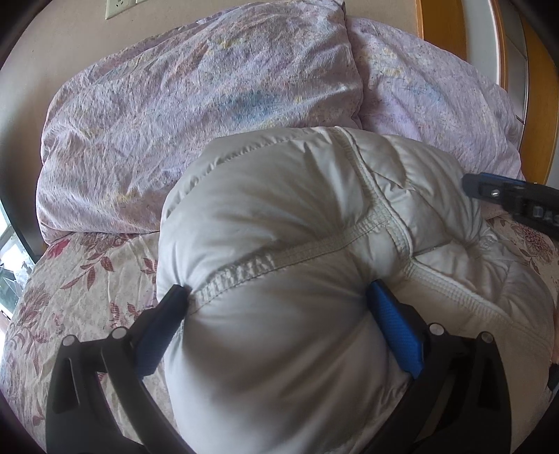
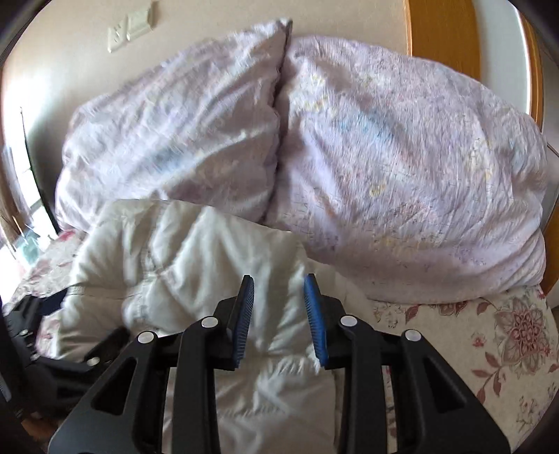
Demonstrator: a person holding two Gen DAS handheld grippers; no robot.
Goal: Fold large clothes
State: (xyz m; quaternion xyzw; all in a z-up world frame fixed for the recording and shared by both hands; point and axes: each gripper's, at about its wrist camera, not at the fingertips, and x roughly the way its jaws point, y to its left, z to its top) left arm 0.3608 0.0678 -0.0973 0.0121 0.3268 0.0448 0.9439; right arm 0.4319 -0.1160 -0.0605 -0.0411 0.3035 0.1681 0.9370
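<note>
A puffy off-white quilted jacket [image 1: 279, 209] lies bundled on the bed, its stitched seams facing up. My left gripper [image 1: 277, 287] straddles the near part of the bundle with its jaws very wide. The padding bulges between them, and both fingertips [image 1: 180, 293] dent the fabric. In the right wrist view the same jacket [image 2: 181, 251] lies under my right gripper [image 2: 278, 277], which hovers just above it with a narrow gap and nothing between its blue pads [image 2: 316, 314]. The right gripper's tip [image 1: 489, 190] also shows over the jacket's right edge in the left wrist view.
Two lilac pillows [image 1: 209, 87] [image 1: 436, 94] lean against the wall right behind the jacket. The floral bedsheet [image 1: 70, 297] shows to the left and to the right [image 2: 506, 331]. A wooden frame [image 1: 440, 24] stands at the back right, a window [image 1: 10, 251] at the far left.
</note>
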